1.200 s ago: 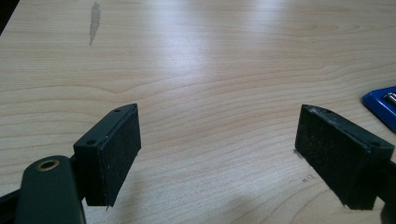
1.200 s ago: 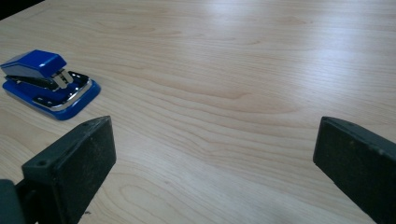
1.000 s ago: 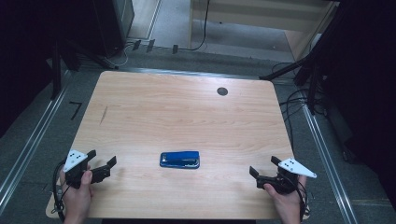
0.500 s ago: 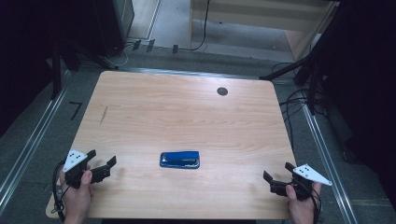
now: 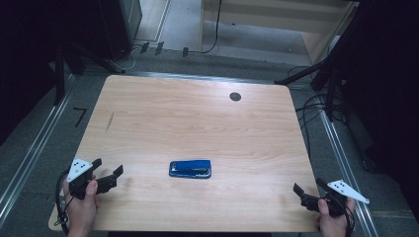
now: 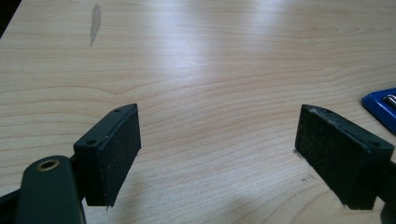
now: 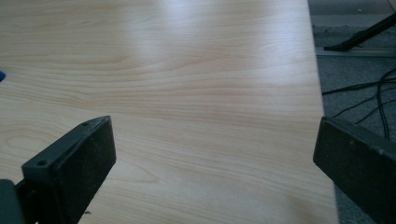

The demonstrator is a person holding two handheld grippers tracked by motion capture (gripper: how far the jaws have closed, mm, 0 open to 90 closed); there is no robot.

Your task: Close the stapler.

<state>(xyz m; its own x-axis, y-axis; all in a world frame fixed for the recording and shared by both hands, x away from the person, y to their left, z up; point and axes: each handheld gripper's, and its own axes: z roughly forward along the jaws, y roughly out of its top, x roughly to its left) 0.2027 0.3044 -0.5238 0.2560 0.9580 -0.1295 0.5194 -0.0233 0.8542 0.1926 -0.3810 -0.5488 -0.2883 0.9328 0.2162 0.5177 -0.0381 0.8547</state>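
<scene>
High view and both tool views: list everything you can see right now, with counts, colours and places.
stapler: one, blue, lying flat near the table's middle, toward the person's side
table: one, light wood, with a dark round hole near its far edge and a grey smear at left
cables: several, black, on the floor right of the table
left tool: one, black, open, near corner at left, held by a hand
right tool: one, black, open, near right corner

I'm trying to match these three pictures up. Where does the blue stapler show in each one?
High view: the blue stapler lies flat near the table's near-middle, between the two tools.
Left gripper view: its blue corner is at the right edge.
Right gripper view: a blue sliver at the left edge.
Shared landmark: the light wooden tabletop.
</scene>
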